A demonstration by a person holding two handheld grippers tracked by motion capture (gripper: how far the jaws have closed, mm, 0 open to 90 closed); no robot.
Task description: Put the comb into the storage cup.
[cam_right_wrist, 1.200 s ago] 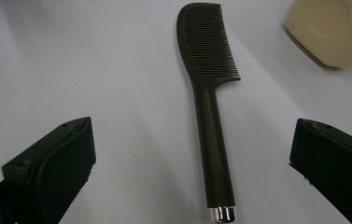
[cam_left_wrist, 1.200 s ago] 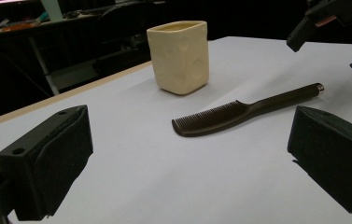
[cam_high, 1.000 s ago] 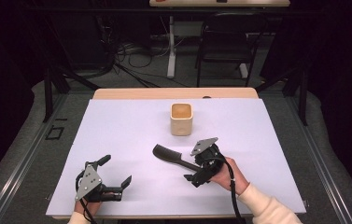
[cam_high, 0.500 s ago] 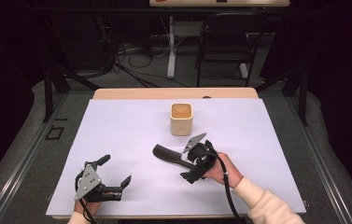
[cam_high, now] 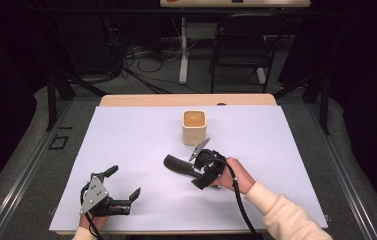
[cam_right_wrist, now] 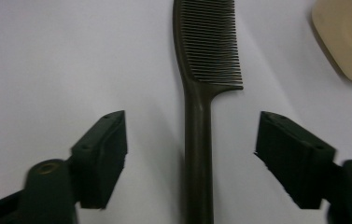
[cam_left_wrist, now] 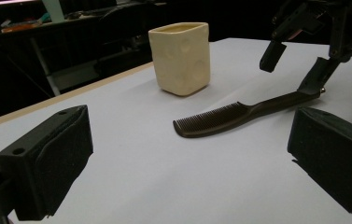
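Observation:
A dark brown comb [cam_high: 176, 165] lies flat on the white table cover, teeth end to the left. My right gripper [cam_high: 197, 169] straddles its handle from the right. In the right gripper view the handle [cam_right_wrist: 198, 140] runs up between the two pads with a gap on each side, so the gripper [cam_right_wrist: 192, 156] is open; its jaws have just been closing. A cream square cup [cam_high: 194, 126] stands upright behind the comb. My left gripper [cam_high: 123, 182] rests open near the front left edge with nothing between its pads. It looks at the comb [cam_left_wrist: 220, 119], the cup [cam_left_wrist: 180, 58] and the right gripper [cam_left_wrist: 291, 70].
The white cover [cam_high: 126, 135] spans most of the table, with a wooden strip [cam_high: 186, 100] showing along its far edge. The cup's corner [cam_right_wrist: 346, 37] shows to the upper right of the comb's teeth. Dark floor, cables and chair legs lie beyond the table.
My right gripper has slid left along the table over the comb's handle, and its jaws stand narrower than before. The left gripper, comb and cup have kept their places.

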